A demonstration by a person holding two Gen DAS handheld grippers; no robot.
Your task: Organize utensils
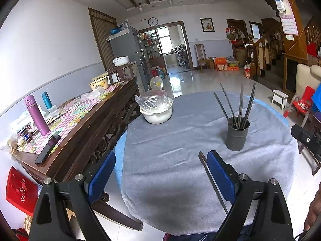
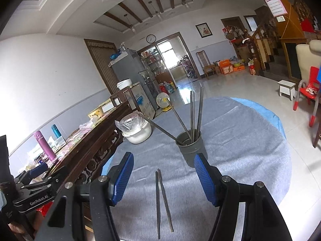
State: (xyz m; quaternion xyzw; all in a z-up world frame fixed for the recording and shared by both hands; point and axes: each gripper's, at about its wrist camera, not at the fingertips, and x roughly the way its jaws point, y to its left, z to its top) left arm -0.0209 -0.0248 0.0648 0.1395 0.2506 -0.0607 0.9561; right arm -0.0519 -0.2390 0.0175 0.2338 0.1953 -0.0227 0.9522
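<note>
Right wrist view showed both grippers point(image 2: 163, 177) point(image 1: 161, 177) spread and empty; 2 chopsticks point(image 2: 163, 200) lay together near the table's point(image 2: 250, 160) front edge, so pinching 1 could roll the other off, or a careless reach could tip the cup point(image 2: 190, 148).

grey cloth point(image 1: 180, 140), dark cup point(image 1: 236, 136), blue fingers point(image 2: 204, 178)
</note>
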